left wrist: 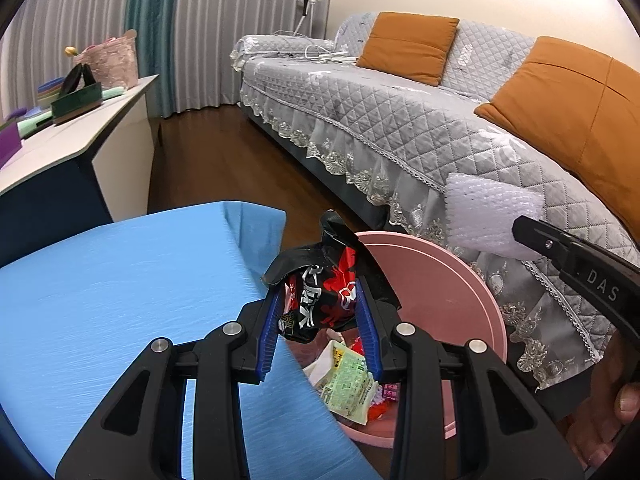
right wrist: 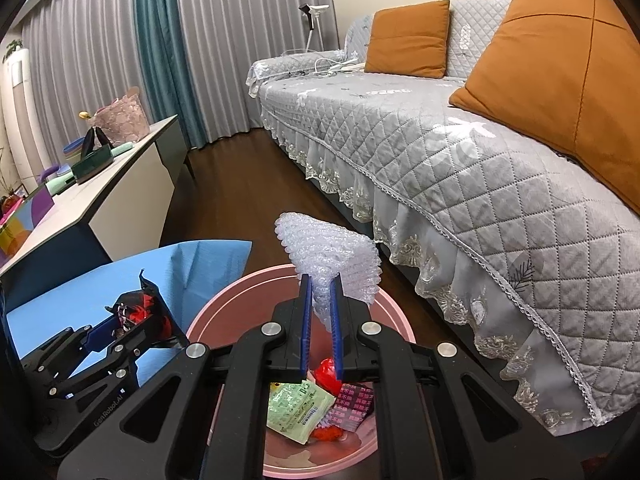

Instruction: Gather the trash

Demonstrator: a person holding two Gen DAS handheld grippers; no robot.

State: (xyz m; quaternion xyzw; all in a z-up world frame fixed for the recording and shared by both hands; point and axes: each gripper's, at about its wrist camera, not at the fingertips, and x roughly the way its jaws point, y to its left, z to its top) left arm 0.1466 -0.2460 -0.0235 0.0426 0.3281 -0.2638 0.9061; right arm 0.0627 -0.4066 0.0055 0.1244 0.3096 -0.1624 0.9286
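My left gripper [left wrist: 320,312] is shut on a crumpled black and red snack wrapper [left wrist: 320,288] and holds it above the left rim of the pink bin [left wrist: 448,276]. My right gripper [right wrist: 320,316] is shut on a piece of white bubble wrap [right wrist: 332,252] and holds it over the pink bin [right wrist: 396,320]. The bin holds a green packet [right wrist: 298,408], a pink packet [right wrist: 354,404] and red scraps. In the left wrist view the bubble wrap [left wrist: 492,216] and a right gripper finger show at right. In the right wrist view the left gripper [right wrist: 120,332] with the wrapper shows at lower left.
A table with a blue cloth [left wrist: 120,300] stands left of the bin. A grey quilted sofa [right wrist: 460,140] with orange cushions [right wrist: 408,36] runs along the right. A white side table [left wrist: 80,136] with boxes and a pink basket is at far left. Dark wood floor lies between.
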